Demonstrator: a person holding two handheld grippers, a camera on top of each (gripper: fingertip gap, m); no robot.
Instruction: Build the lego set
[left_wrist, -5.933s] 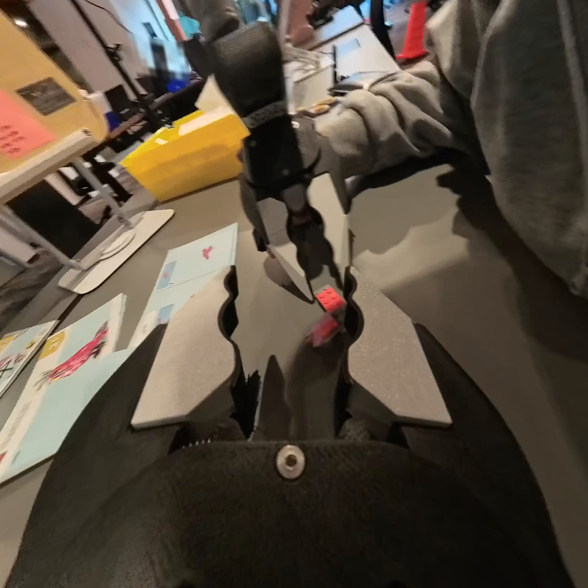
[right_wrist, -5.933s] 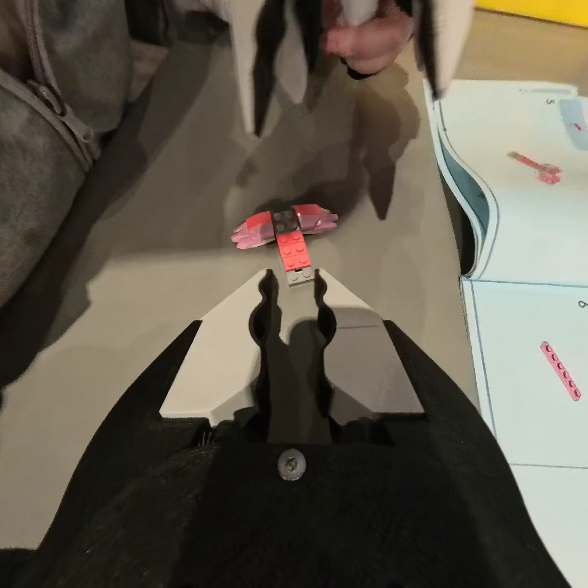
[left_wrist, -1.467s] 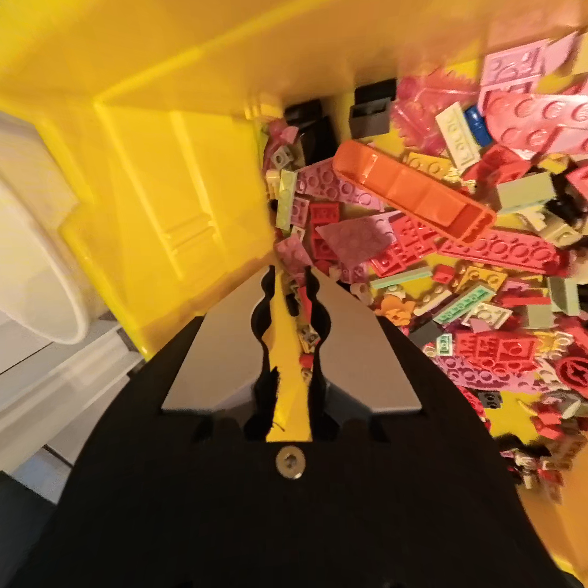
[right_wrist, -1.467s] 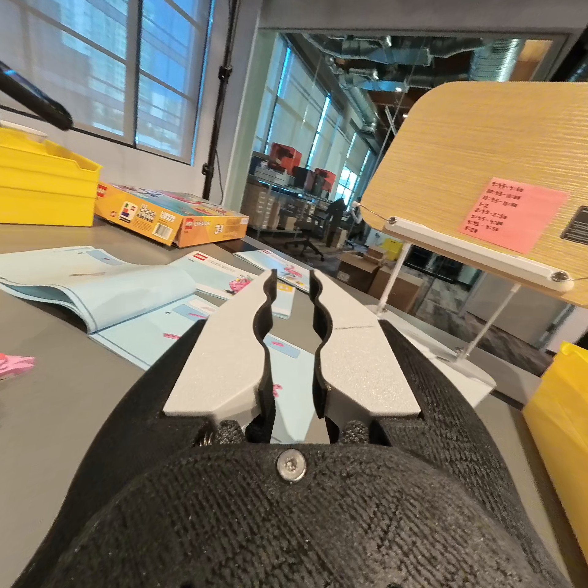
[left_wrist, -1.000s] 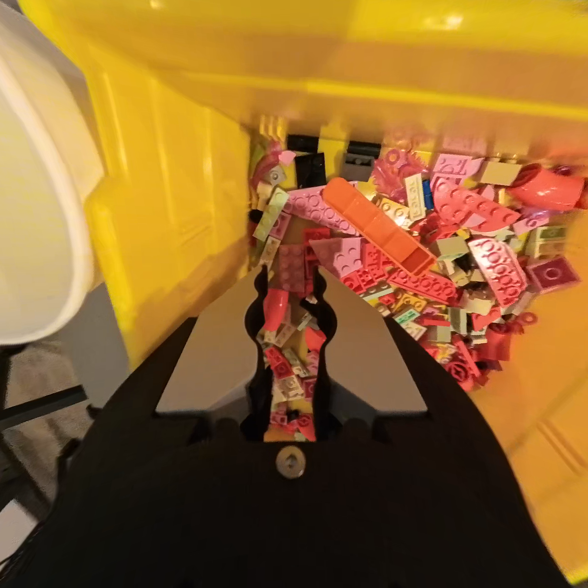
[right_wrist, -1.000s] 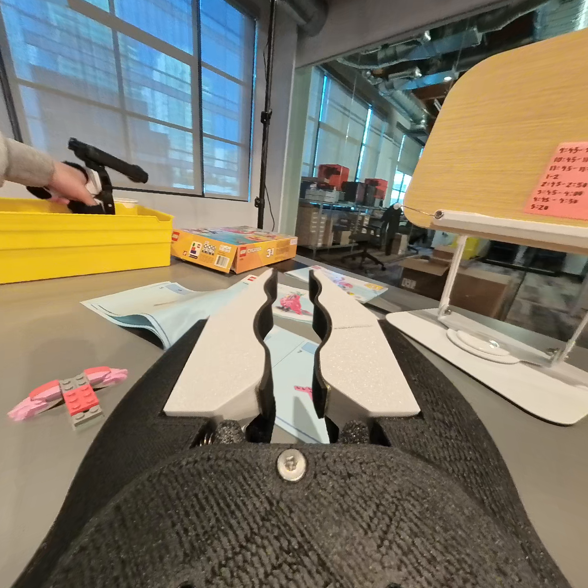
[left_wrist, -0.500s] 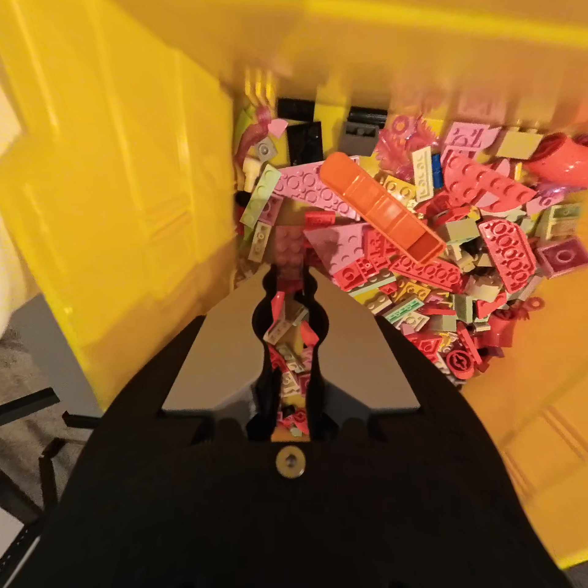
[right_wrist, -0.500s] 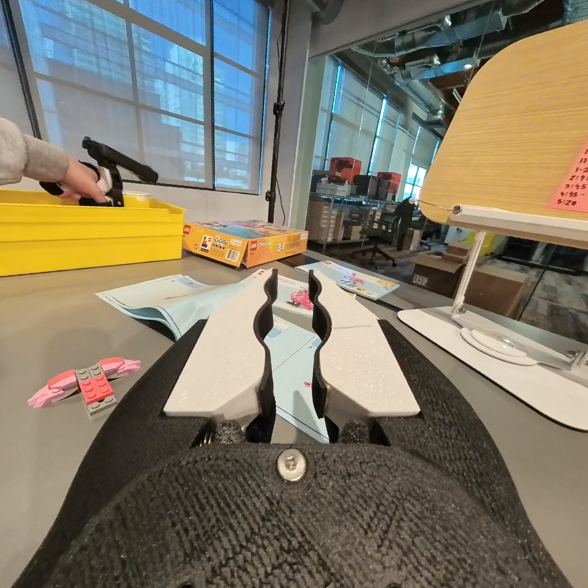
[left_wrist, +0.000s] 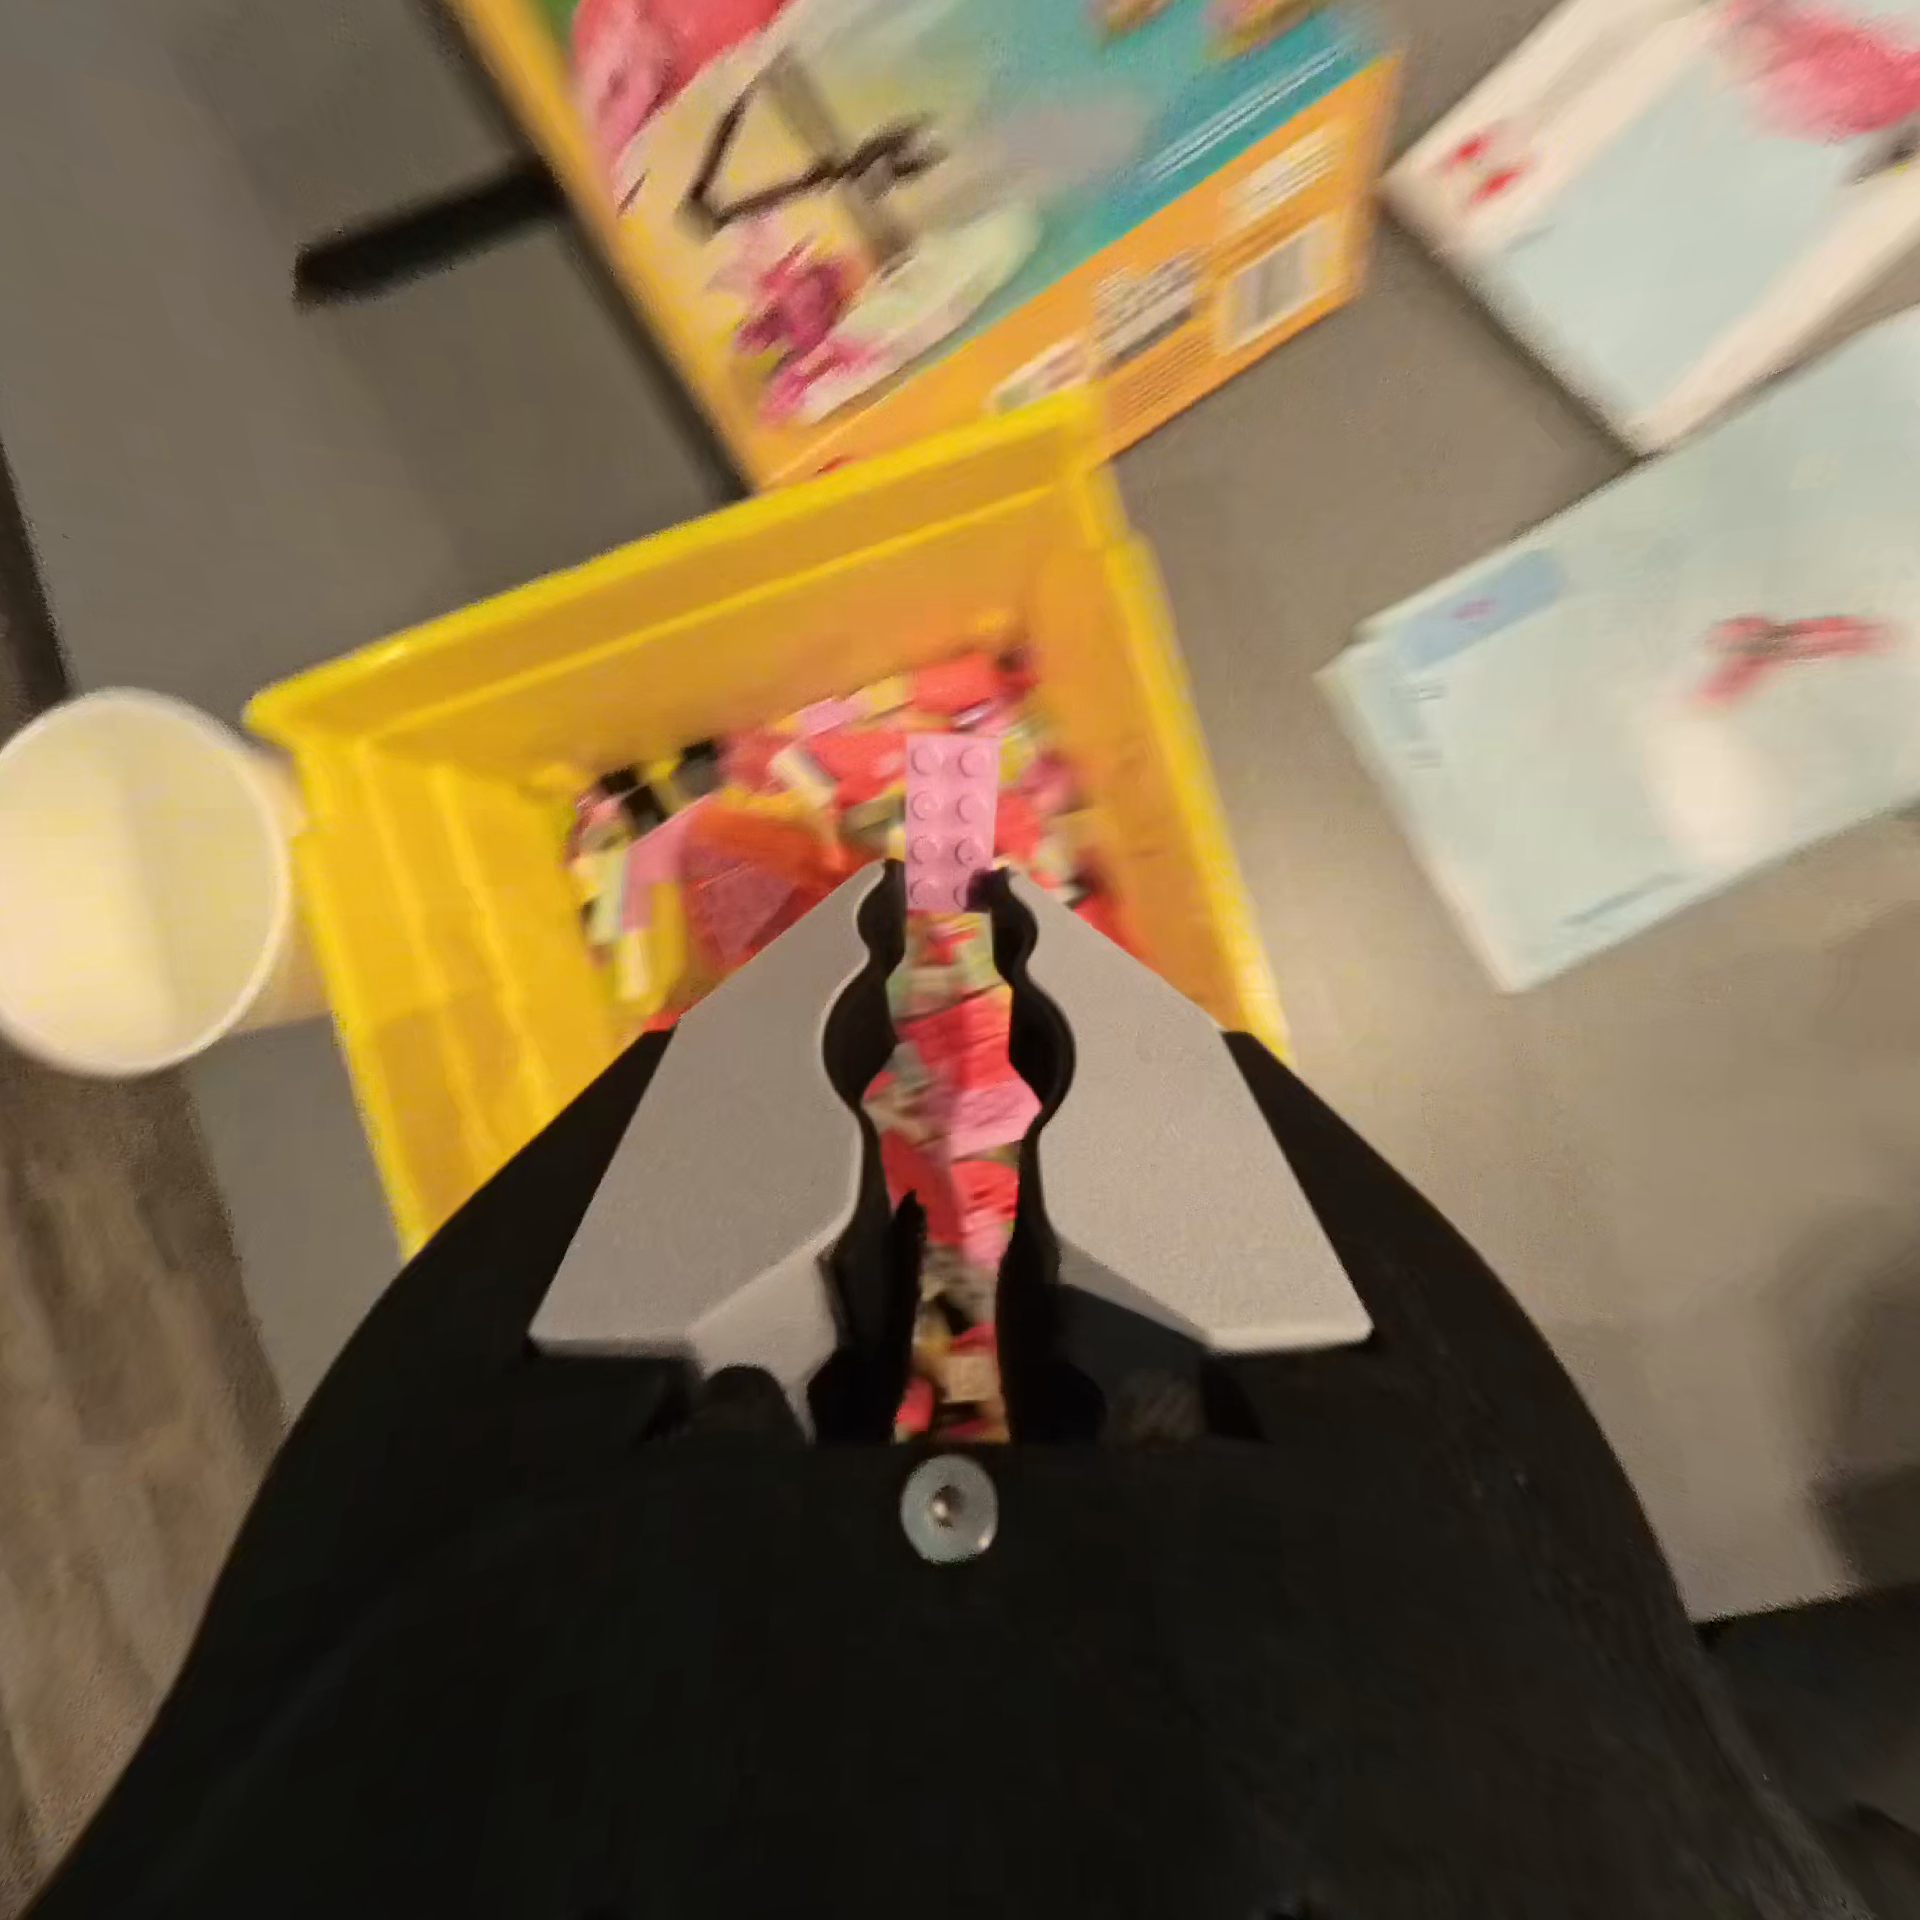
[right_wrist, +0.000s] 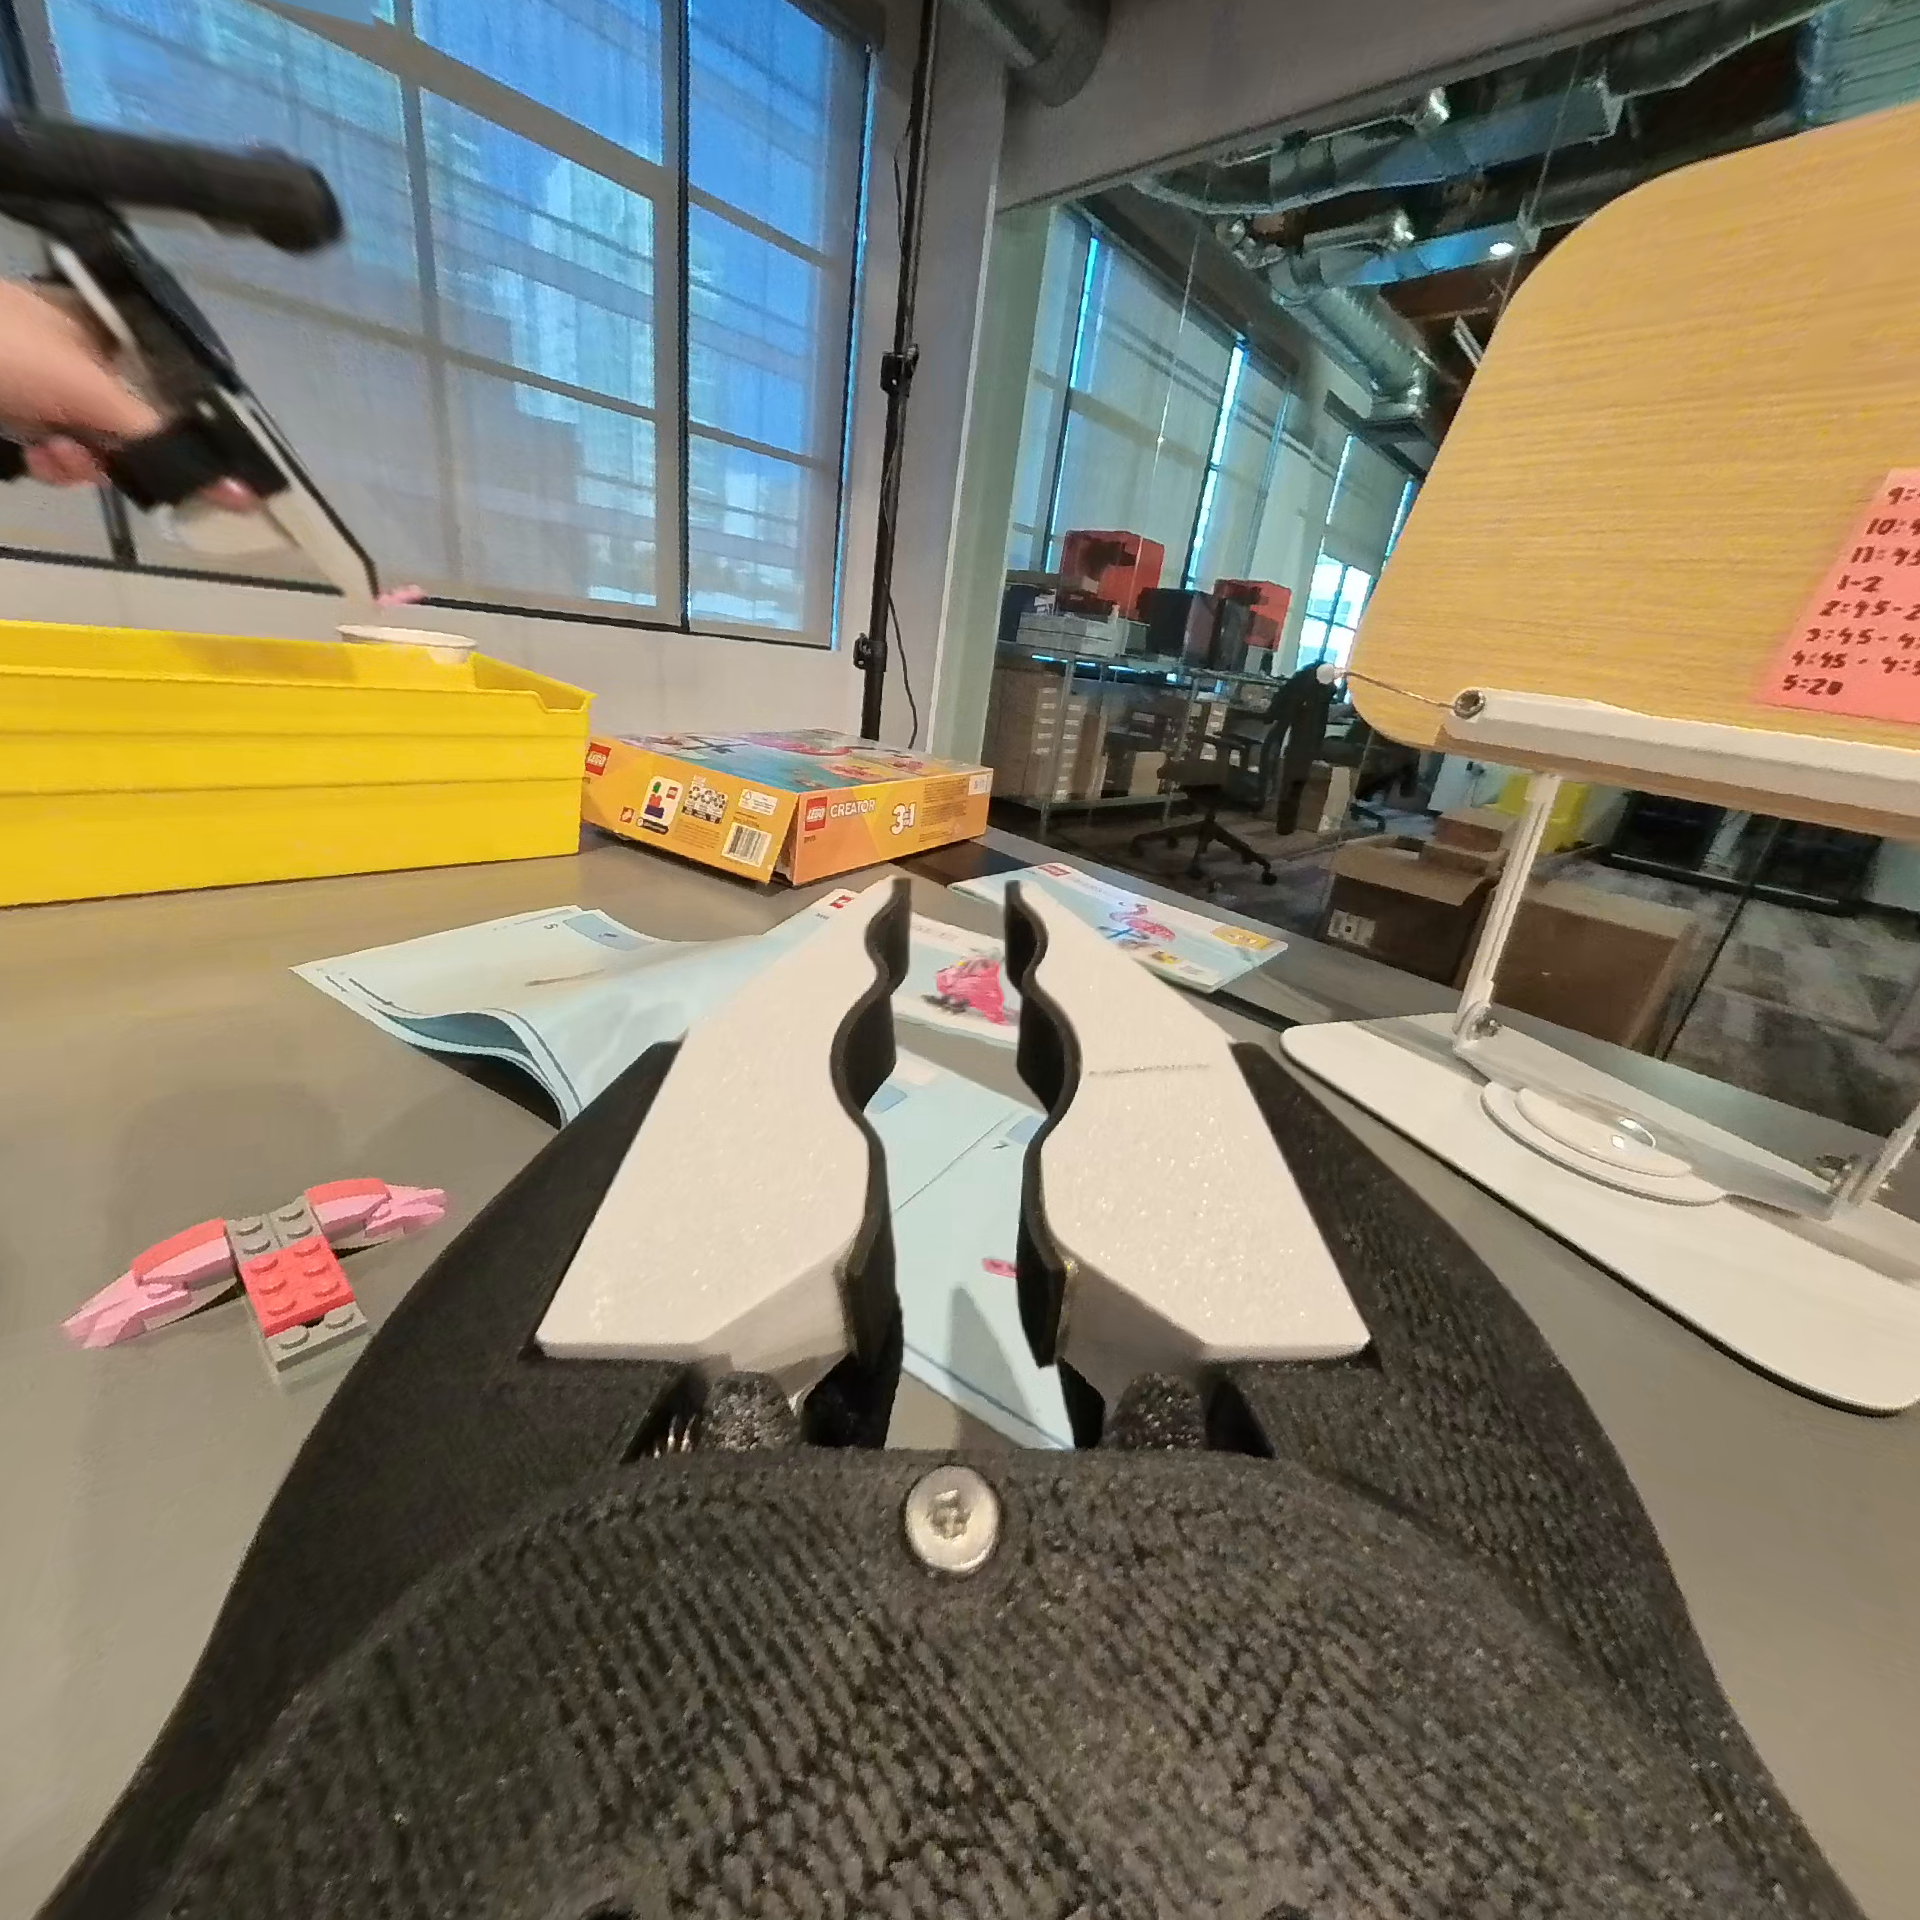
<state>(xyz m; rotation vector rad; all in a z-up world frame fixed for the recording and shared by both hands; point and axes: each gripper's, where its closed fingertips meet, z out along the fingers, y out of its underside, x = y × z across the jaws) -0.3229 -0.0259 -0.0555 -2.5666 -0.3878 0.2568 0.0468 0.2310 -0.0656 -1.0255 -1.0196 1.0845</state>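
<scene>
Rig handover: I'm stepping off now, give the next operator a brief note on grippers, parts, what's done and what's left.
Left gripper: shut on a pink plate by its near end, lifted above the yellow bin of loose bricks.
Right gripper: open, empty, low over the table and the open booklet.
Partial build, pink wings with a red and grey middle, lies on the table to the right gripper's left.
Done: plate picked.
Left: carry it to the build and press it on; the spot is not shown here.
</scene>
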